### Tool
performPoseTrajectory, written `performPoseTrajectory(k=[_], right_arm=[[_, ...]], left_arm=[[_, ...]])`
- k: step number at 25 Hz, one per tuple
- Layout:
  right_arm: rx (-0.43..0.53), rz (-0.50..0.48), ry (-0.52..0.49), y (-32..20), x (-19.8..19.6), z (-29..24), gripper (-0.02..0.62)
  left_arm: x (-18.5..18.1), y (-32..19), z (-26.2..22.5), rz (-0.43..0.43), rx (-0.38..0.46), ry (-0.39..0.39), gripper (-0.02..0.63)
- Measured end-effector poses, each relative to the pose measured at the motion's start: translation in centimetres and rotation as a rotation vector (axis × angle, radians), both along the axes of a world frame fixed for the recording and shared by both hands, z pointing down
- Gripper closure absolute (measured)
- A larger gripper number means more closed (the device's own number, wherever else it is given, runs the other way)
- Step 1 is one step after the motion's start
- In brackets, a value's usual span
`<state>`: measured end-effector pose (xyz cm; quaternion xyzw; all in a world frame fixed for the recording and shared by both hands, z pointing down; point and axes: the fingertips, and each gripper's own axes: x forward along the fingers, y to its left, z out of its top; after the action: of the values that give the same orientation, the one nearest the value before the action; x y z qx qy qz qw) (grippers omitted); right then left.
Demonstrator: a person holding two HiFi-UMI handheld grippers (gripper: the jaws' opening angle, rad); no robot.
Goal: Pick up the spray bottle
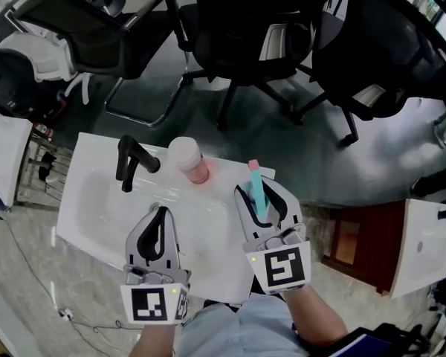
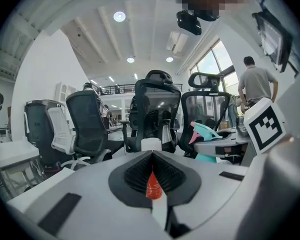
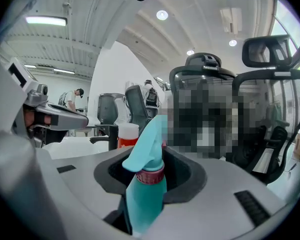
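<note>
The teal spray bottle with a pink trigger tip stands upright between the fingers of my right gripper, which is shut on its body over the right edge of the white basin. In the right gripper view the bottle fills the gap between the jaws, nozzle to the left. My left gripper hovers over the basin's front with its tips together and nothing in them. From the left gripper view the spray bottle shows to the right.
A black faucet and a red bottle with a white cap stand at the basin's far side. Black office chairs crowd the floor beyond. A brown cabinet and a white table stand to the right.
</note>
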<state>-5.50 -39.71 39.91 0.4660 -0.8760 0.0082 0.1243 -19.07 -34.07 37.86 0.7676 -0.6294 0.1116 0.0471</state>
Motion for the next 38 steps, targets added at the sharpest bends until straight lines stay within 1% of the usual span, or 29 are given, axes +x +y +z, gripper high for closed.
performPoseTrajectory(k=[5,10,16,23,28,38], right_arm=[[0.054,-0.009,-0.014,2.2,-0.7,-2.8,0.445],[0.095,-0.013,-0.06,4.9,-1.5,-5.8,0.445],[0.158,-0.024,-0.064,7.9,-2.0,-9.0,0.445],[0.213,-0.004,-0.084,10.4,-1.7,-11.9,0.445],[0.244,-0.004,-0.086,11.9,-1.6,-13.0,0.446],[0.259,0.021,-0.068,13.2,-0.6,-13.0,0.448]], left_arm=[[-0.2,1.9,-1.8,0.012,0.045,0.0,0.588],[-0.3,4.0,-3.7,0.026,0.088,0.002,0.588],[-0.5,5.8,-6.0,0.04,0.137,0.007,0.588],[-0.2,7.6,-8.2,0.066,0.191,0.007,0.588],[0.3,8.7,-9.0,0.082,0.211,0.003,0.588],[1.3,9.6,-9.5,0.114,0.23,-0.001,0.588]])
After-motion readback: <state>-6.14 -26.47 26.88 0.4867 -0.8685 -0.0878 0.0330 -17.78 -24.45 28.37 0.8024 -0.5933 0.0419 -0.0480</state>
